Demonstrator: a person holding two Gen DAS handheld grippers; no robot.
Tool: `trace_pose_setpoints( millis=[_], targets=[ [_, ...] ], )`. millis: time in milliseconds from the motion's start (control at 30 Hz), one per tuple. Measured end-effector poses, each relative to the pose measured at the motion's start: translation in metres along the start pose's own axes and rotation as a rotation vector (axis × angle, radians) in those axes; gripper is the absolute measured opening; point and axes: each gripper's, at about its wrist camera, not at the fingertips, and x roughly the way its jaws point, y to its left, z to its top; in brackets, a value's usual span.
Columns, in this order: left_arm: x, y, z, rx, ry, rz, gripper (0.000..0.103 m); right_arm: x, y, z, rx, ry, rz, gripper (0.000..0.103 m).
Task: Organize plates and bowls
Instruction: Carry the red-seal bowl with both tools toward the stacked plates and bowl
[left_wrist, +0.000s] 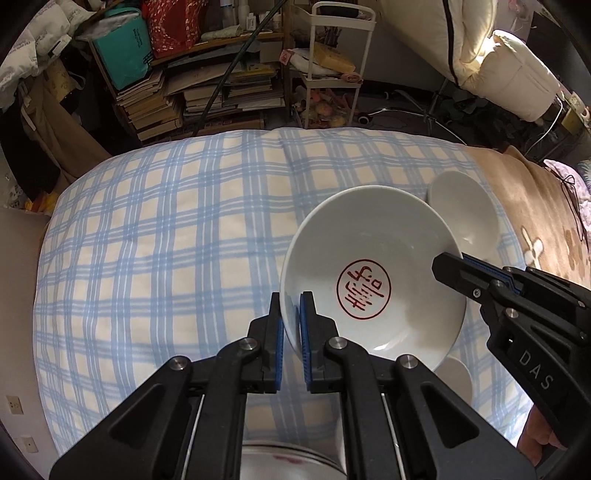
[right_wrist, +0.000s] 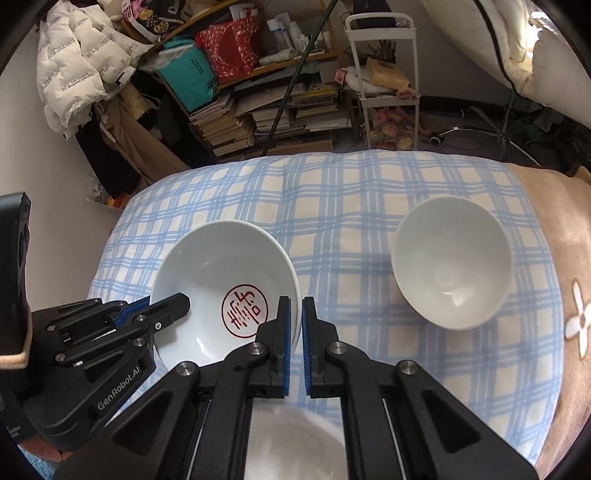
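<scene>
Left wrist view: left gripper (left_wrist: 291, 306) clamped on near rim of stamped bowl (left_wrist: 373, 280); right gripper (left_wrist: 448, 262) pinching opposite rim. Beyond jaws, plain bowl (right_wrist: 452, 262) resting on checked blanket (left_wrist: 166, 229).

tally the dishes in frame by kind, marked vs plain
White bowl with red seal mark, held at its rim by both hand-held grippers: 1
Plain white bowl on the checked blanket: 1
Partly hidden white dishes below the grippers, kind unclear: at least 1
Total: at least 3
</scene>
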Motion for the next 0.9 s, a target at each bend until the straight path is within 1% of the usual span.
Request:
trace_pose_setpoints(
  millis=[233,433,633,900],
  targets=[
    [-0.031,-0.012,-0.022,0.008,-0.034,0.010,0.009,-0.033,0.002,-0.019,-0.008,-0.037,-0.021,0.007],
    [-0.045,-0.022,-0.040,0.015,-0.044,0.010,0.009,-0.056,0.000,-0.037,-0.001,-0.053,-0.025,0.007],
    [-0.049,-0.029,-0.058,0.013,-0.031,0.015,0.010,-0.065,-0.002,-0.056,0.011,-0.040,-0.024,0.007],
    [-0.051,-0.036,-0.076,0.016,-0.020,0.017,0.010,-0.071,-0.004,-0.071,0.021,-0.032,-0.028,0.007]
  ],
)
